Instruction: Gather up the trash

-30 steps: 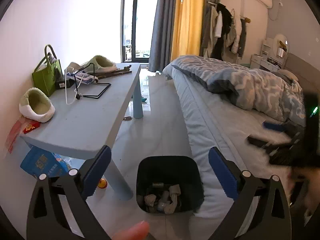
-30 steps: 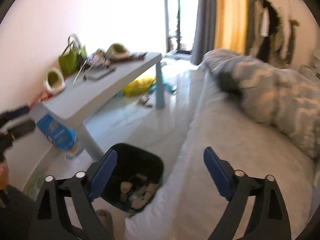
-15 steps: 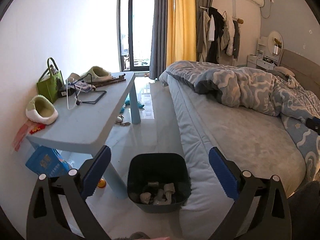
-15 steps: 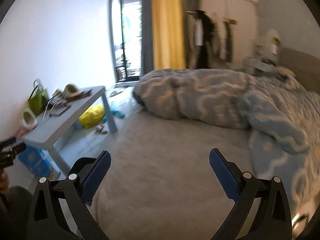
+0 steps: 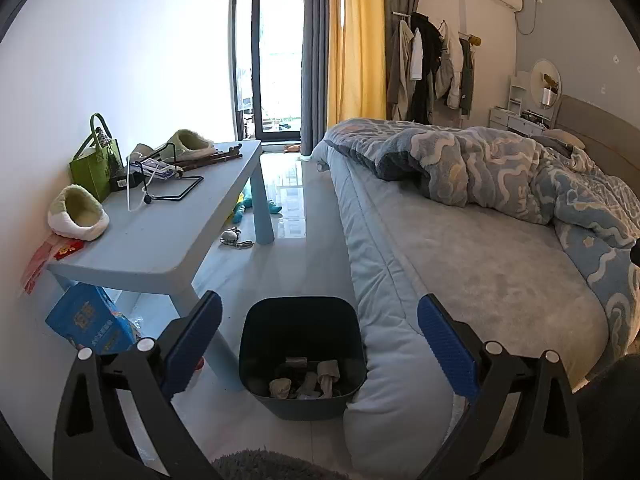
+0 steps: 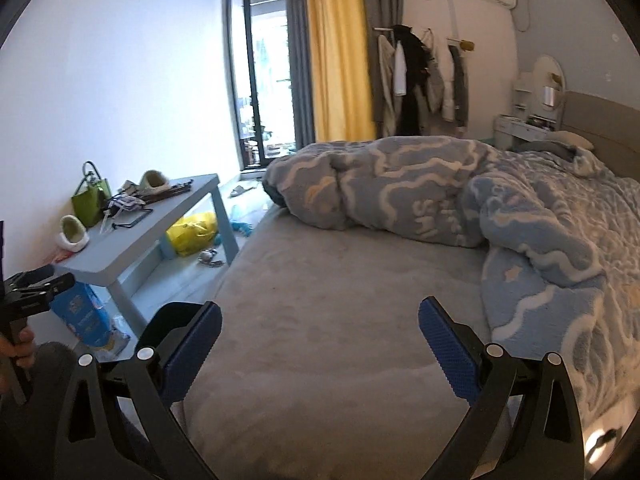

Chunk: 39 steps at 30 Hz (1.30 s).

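Both views bedward, sharing table (image 5: 160,240)

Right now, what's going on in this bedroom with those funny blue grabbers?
A person is tidying up trash with a hand-held gripper in each hand. The left hand-held gripper is open and empty, above the dark trash bin on the floor beside the bed; the bin has some crumpled scraps in it. The right hand-held gripper is open and empty too, its jaws having just been opening, and it points over the bed. Neither is holding anything.
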Each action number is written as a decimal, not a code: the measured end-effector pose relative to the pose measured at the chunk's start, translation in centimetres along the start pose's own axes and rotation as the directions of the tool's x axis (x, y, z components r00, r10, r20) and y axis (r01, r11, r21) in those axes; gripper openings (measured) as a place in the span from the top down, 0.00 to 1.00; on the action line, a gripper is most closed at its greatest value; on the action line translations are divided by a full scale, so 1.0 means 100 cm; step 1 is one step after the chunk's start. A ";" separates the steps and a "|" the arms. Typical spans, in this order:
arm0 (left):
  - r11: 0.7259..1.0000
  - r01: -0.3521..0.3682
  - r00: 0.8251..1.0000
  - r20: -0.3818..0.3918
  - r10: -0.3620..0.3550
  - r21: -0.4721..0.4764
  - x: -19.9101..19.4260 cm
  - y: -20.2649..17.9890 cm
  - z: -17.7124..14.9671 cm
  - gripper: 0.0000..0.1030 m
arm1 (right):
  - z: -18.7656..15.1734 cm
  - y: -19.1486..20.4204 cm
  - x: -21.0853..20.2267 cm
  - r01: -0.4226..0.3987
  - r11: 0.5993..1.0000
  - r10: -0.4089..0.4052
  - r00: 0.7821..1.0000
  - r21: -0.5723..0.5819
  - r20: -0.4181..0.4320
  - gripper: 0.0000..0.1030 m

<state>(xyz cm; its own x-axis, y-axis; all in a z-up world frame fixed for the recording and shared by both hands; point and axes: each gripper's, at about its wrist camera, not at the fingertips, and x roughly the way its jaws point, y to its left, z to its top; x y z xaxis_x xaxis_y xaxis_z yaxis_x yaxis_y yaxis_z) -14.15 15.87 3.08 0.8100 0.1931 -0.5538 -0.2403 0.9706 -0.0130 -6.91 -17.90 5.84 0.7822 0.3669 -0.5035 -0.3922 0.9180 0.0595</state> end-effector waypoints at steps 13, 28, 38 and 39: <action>1.000 -0.008 1.000 -0.014 0.008 0.011 0.005 -0.005 -0.002 0.03 | 0.001 0.000 -0.001 -0.023 1.000 0.023 1.000 0.010 0.001 0.03; 1.000 -0.002 1.000 -0.023 0.002 -0.010 0.006 -0.001 -0.003 0.03 | 0.001 0.000 0.001 -0.025 1.000 0.025 1.000 0.000 -0.003 0.03; 1.000 -0.005 1.000 -0.023 0.005 -0.004 0.006 0.000 -0.004 0.03 | 0.001 0.001 0.001 -0.025 1.000 0.025 1.000 -0.001 -0.004 0.03; 1.000 -0.005 1.000 -0.024 0.005 -0.003 0.006 0.000 -0.005 0.03 | 0.001 0.000 0.001 -0.024 1.000 0.024 1.000 -0.002 -0.004 0.03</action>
<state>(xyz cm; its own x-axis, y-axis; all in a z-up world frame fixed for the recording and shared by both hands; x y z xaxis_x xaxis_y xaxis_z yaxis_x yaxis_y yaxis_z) -13.89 15.94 2.31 0.7959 0.1941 -0.5734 -0.2457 0.9693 -0.0129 -6.79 -17.81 5.84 0.7705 0.3886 -0.5053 -0.4120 0.9085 0.0705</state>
